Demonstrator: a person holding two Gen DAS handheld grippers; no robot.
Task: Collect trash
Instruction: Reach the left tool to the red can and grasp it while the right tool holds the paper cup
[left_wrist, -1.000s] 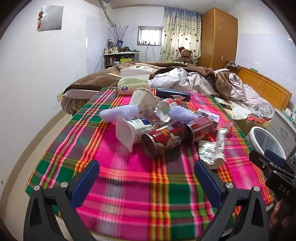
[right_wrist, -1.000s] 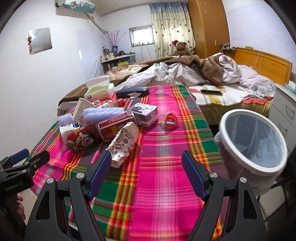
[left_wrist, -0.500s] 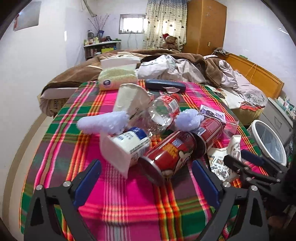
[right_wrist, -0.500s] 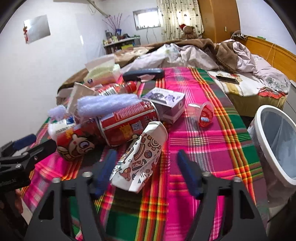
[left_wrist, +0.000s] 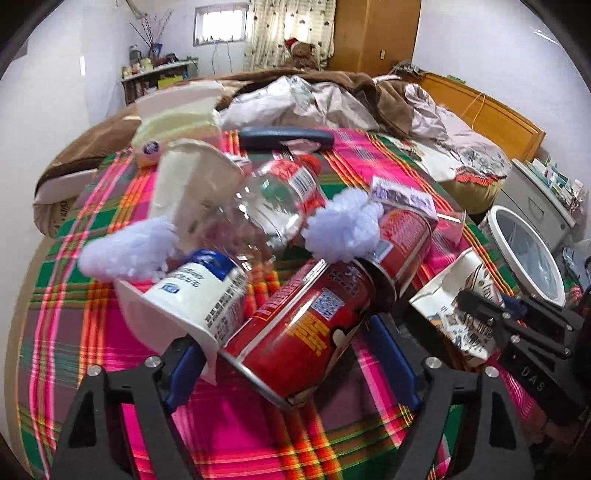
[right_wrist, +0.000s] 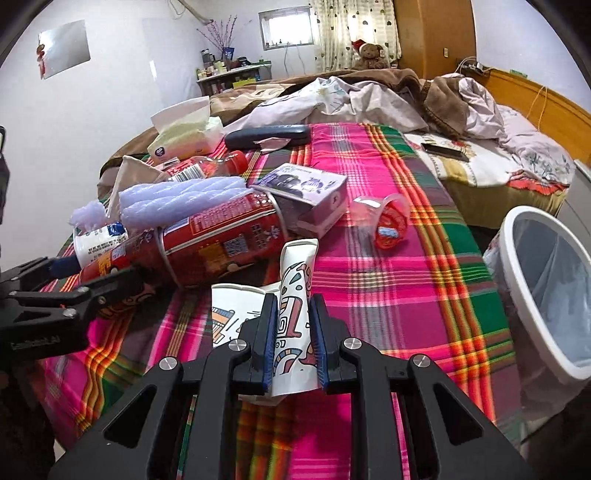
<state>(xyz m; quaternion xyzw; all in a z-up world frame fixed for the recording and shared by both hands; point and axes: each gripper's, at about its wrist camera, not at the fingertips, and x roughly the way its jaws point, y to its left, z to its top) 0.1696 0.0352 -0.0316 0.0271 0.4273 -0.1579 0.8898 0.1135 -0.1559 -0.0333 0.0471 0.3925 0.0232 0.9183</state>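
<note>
A heap of trash lies on a plaid blanket. My right gripper (right_wrist: 293, 338) is shut on a crushed patterned paper cup (right_wrist: 295, 295), which also shows in the left wrist view (left_wrist: 456, 306). My left gripper (left_wrist: 284, 354) is open, its fingers on either side of a red can (left_wrist: 303, 328) lying on its side. Beside it lie a white yogurt cup (left_wrist: 195, 295), a clear plastic bottle (left_wrist: 273, 199), lilac foam wads (left_wrist: 343, 221) and a second red can (right_wrist: 221, 236). A white bin (right_wrist: 546, 284) with a clear liner stands at the right of the bed.
A purple carton (right_wrist: 306, 188) and a clear cup with a red lid (right_wrist: 388, 221) lie further back. A tissue pack (right_wrist: 184, 136), a dark case (right_wrist: 267, 134) and rumpled bedding (right_wrist: 369, 96) lie behind. A phone (right_wrist: 441, 149) lies on the sheet.
Both grippers have moved forward into the heap. My right gripper has closed on the paper cup. My left gripper now straddles the red can, still open.
</note>
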